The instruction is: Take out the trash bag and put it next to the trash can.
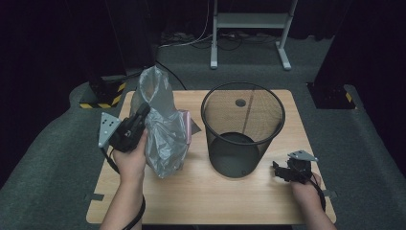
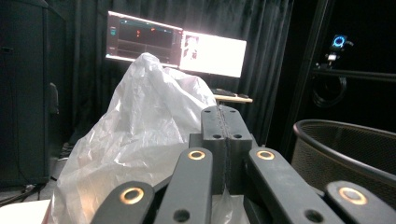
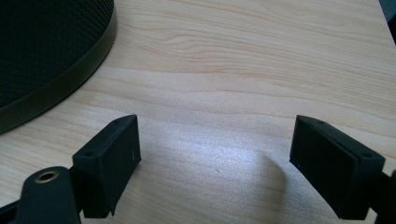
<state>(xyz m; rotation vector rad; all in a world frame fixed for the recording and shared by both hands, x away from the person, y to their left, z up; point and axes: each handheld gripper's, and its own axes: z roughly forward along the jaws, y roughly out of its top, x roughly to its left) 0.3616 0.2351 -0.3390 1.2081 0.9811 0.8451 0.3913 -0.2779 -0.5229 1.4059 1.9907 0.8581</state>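
Note:
A crumpled translucent grey plastic bag (image 1: 163, 129) stands tall over the left part of the wooden table (image 1: 201, 196). My left gripper (image 1: 142, 112) is shut on the bag's upper left side. In the left gripper view the jaws are pressed together (image 2: 226, 116) with a sliver of film between them, and the bag (image 2: 140, 126) billows to their left. A black mesh wastebasket (image 1: 225, 158) stands upright at the table's centre, right of the bag. My right gripper (image 1: 277, 168) rests low by the basket's right foot, open (image 3: 217, 154) over bare wood, with the basket (image 3: 46, 46) at upper left.
Something pink (image 1: 186, 127) peeks out behind the bag. Beyond the table stand a grey metal frame (image 1: 249, 21) and a black base with yellow stripes (image 1: 103, 96). Lit monitors (image 2: 177, 44) glow far behind. Bare wood (image 3: 233, 56) lies around the right gripper.

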